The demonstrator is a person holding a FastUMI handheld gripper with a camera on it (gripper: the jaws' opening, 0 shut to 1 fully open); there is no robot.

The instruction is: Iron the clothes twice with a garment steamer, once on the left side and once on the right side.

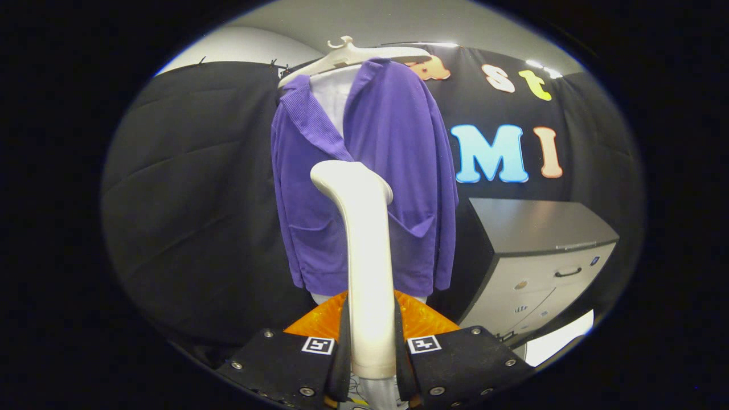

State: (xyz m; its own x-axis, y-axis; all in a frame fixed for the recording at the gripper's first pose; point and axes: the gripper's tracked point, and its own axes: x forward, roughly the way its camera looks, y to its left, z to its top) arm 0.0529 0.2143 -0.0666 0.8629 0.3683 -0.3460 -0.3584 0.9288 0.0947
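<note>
The gripper point(371, 347) clamps both fingers on a white garment steamer point(364, 250) (held upright), its head before a purple cardigan point(393, 148) on a hanger point(350, 56).

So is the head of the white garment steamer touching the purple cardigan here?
Cannot tell. In the gripper view the steamer's head overlaps the purple cardigan on its white hanger, but depth is unclear. Both fingers press the white garment steamer's handle.

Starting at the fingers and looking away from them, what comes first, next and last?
Fingers shut on the steamer's handle → steamer head → purple jacket on its hanger.
</note>
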